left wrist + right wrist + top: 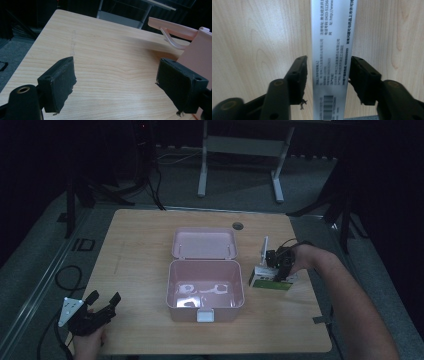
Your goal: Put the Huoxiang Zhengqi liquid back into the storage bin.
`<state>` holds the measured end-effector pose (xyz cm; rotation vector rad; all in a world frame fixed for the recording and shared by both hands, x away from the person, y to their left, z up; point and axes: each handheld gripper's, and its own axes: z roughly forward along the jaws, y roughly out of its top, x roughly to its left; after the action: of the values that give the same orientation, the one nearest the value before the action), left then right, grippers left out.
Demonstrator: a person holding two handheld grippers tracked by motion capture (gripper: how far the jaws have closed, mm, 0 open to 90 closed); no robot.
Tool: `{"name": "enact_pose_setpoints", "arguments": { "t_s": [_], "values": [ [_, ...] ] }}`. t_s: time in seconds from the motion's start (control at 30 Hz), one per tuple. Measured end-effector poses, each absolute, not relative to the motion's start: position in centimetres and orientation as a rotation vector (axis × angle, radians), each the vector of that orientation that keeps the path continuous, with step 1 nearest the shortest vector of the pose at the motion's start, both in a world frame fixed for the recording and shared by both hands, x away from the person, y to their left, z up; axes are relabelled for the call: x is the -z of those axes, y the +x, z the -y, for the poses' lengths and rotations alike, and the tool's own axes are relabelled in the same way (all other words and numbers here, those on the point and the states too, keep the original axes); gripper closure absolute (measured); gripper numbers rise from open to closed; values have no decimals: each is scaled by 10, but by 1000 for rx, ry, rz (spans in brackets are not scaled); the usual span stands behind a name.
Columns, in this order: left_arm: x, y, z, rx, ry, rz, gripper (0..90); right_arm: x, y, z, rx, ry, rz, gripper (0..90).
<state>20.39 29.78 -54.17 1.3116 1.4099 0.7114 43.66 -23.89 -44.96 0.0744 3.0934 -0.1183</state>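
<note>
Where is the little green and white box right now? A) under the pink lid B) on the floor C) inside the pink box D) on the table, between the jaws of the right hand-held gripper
D: the small green and white cardboard box sits on the light wooden table, right of the open pink plastic box, with the right hand-held gripper straddling it, jaws on either side.

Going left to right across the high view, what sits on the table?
Left gripper with black jaws → open pink plastic lunch box → small green-and-white carton under the right gripper.
</note>
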Motion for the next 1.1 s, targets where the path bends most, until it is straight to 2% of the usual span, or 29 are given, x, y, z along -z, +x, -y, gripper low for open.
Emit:
{"name": "enact_pose_setpoints", "arguments": {
  "t_s": [0.17, 0.47, 0.63, 1.1],
  "values": [
    [542, 205, -298, -711, 1316, -1411, 158, 456, 439, 237, 130, 68, -3119, 614],
    [542, 204, -298, -714, 1312, -1416, 158, 451, 435, 238, 111, 109, -3130, 621],
    [542, 204, -298, -713, 1311, -1418, 158, 423, 431, 235, 85, 256, -3145, 620],
    [542, 203, -300, -712, 1302, -1424, 158, 343, 383, 210, 20, 154, -3100, 620]
  ]
}}
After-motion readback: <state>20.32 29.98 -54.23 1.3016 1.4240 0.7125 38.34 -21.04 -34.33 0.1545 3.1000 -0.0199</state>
